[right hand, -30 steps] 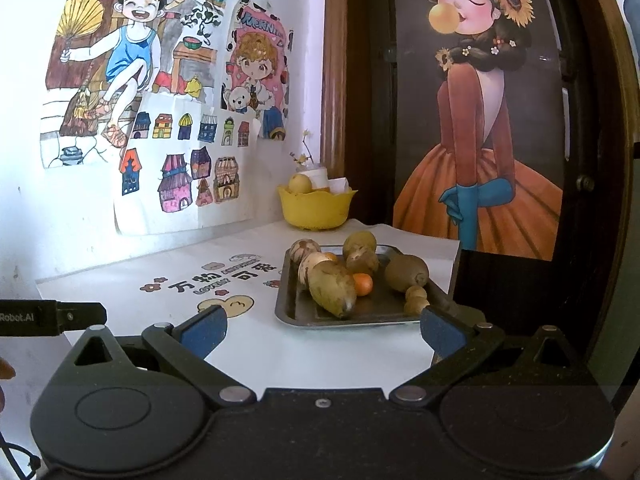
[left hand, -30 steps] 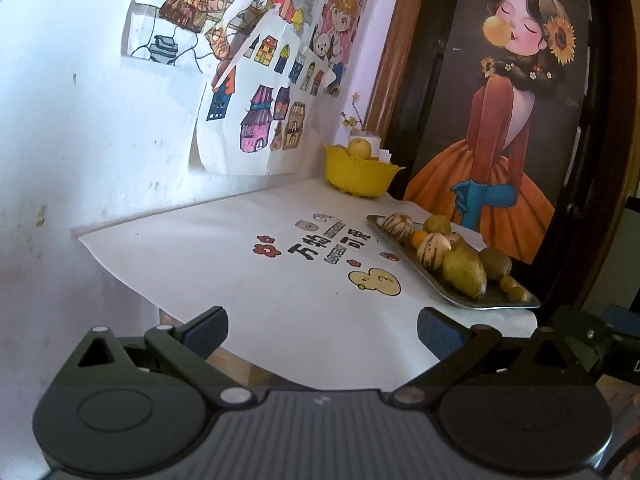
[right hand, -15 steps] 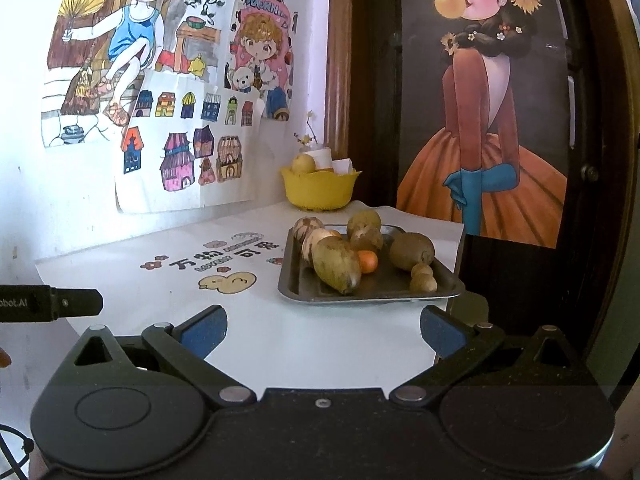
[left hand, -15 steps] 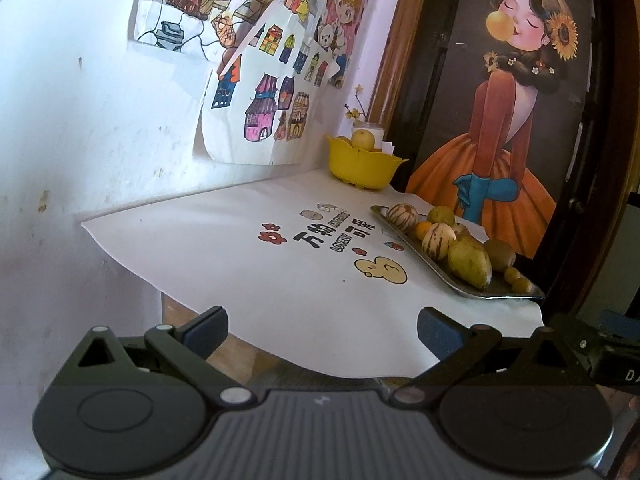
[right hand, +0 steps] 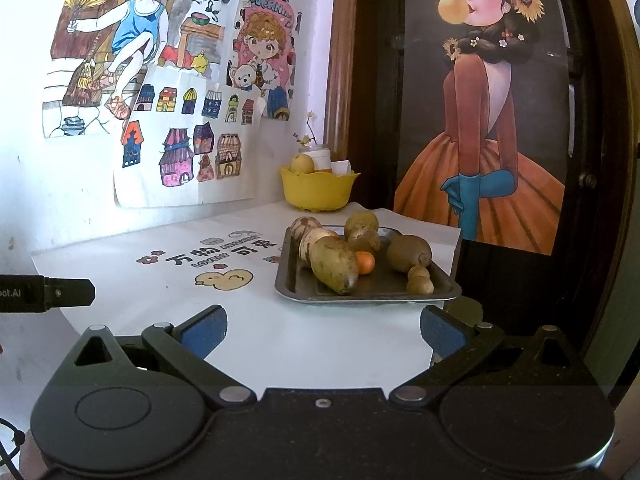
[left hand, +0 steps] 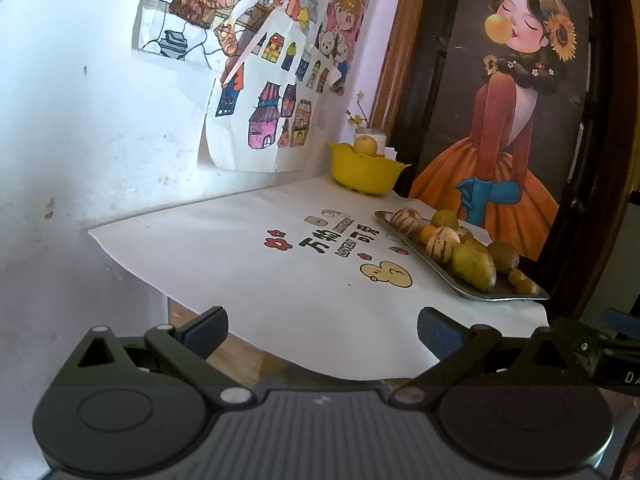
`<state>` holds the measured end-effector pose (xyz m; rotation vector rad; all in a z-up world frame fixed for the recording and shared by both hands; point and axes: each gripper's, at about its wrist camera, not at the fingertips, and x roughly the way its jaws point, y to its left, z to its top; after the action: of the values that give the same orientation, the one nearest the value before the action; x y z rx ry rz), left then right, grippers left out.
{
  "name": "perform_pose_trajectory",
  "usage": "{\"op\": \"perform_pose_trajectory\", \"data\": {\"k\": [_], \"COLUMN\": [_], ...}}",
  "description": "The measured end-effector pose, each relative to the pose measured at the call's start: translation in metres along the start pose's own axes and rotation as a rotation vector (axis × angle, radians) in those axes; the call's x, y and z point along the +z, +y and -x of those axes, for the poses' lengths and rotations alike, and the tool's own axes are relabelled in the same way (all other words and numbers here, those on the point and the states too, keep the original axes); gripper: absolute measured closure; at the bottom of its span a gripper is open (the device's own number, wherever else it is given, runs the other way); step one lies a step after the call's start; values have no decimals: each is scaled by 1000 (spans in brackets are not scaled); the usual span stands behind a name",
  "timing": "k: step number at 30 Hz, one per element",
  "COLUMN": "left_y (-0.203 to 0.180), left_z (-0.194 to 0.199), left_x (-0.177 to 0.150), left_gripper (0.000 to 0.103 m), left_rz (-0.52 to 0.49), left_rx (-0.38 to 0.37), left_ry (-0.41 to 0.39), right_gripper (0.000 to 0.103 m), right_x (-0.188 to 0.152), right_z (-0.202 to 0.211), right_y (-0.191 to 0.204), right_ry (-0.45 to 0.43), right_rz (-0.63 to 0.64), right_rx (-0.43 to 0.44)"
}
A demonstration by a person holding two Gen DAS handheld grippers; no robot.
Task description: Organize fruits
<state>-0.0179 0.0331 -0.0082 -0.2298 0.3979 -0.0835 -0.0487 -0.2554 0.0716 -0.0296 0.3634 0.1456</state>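
So both the left gripper (left hand: 322,330) and the right gripper (right hand: 323,328) hang wide apart with nothing inside, near the bench (right hand: 248,332), ready to reach the flat grey metal tray (right hand: 366,298) full of fruits and pick one for the round yellow plastic bowl (right hand: 318,190).

A small table (left hand: 224,354) stood in the corner, its wooden top showing only at the near edge, for a white paper sheet (right hand: 160,276) printed with cartoon ducks, flowers and lettering covered the rest. On the sheet sat a metal tray (right hand: 296,276) heaped with fruit near the right edge. A yellow bowl (right hand: 318,190) stood behind it, close to the wall.
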Motion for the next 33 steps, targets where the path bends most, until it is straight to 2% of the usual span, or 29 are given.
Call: {"op": "perform_pose_trajectory", "data": {"k": [11,33], "left_y": [-3,-1], "left_z": [2,5], "left_x": [1,2], "left_gripper": [0,0], "left_rz": [-40,-38], "left_rx": [27,33], "left_ry": [-22,-27], "right_gripper": [1,1], "right_x": [-2,-2], "right_z": [0,0], "right_y": [-1,-1], "right_ry": [-5,-3], "right_rz": [25,30], "right_rx": [-5,-3]}}
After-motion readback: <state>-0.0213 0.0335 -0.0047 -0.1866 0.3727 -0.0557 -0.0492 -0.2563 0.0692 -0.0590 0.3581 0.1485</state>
